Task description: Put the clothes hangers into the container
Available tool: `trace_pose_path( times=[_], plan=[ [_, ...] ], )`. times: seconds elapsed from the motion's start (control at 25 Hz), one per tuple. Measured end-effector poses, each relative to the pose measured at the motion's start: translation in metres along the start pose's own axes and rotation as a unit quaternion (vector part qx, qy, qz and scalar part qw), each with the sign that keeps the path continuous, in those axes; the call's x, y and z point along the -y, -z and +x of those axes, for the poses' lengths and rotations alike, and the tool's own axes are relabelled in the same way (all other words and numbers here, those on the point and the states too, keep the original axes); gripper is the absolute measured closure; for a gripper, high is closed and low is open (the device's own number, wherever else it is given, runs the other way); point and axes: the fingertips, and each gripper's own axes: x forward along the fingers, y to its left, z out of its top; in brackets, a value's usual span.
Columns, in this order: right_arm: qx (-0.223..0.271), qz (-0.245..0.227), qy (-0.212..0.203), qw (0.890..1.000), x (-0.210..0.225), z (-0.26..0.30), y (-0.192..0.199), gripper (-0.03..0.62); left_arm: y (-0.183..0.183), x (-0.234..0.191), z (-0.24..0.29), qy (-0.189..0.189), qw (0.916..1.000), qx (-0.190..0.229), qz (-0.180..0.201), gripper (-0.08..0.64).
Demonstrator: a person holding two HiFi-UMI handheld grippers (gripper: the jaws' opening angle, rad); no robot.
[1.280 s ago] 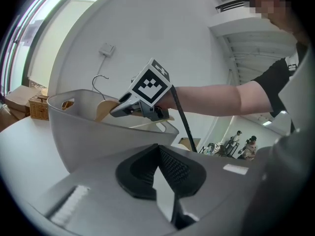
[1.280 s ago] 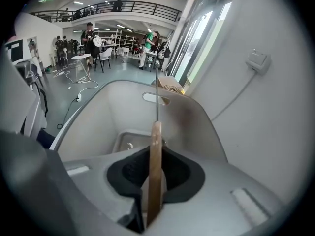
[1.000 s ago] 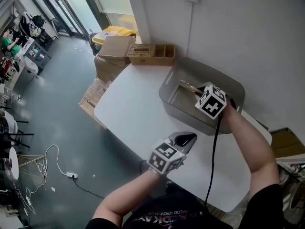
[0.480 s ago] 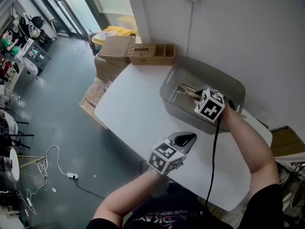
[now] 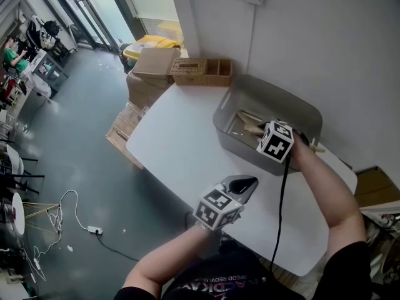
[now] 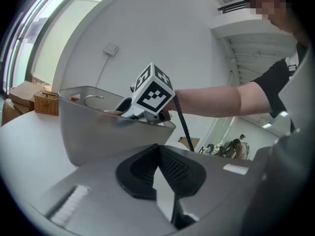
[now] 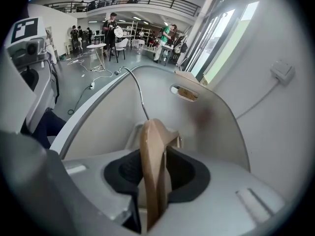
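Right gripper view: right tool [image 7: 156,181] mid-opening, wooden hanger [image 7: 150,136] between jaws.

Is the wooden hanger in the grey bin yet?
Mostly in: the hanger lies inside the bin, between the right gripper's opening jaws; one end overhangs the rim.

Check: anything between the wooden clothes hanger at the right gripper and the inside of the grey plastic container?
Nothing visible blocks it. The light wooden clothes hanger stands between the right gripper's opening jaws, with its metal-hook end already inside the grey plastic container.
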Motion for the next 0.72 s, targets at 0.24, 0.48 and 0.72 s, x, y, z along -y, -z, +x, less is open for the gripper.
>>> trace_pose_path(
  times=[0.24, 0.48, 0.72],
  plan=[
    [-0.015, -0.021, 0.007, 1.000, 0.001, 0.001, 0.005, 0.469, 0.002, -0.001, -0.007, -0.005, 1.0000, 0.004, 0.000, 0.554],
    [-0.027, -0.064, 0.020, 0.997, -0.007, -0.011, 0.007, 0.460, 0.002, 0.005, -0.016, -0.006, 0.9999, 0.009, 0.005, 0.554],
    [-0.011, -0.077, 0.036, 0.996, -0.012, -0.032, -0.001, 0.460, 0.000, 0.014, -0.021, -0.002, 0.9998, 0.015, 0.010, 0.554]
  ],
)
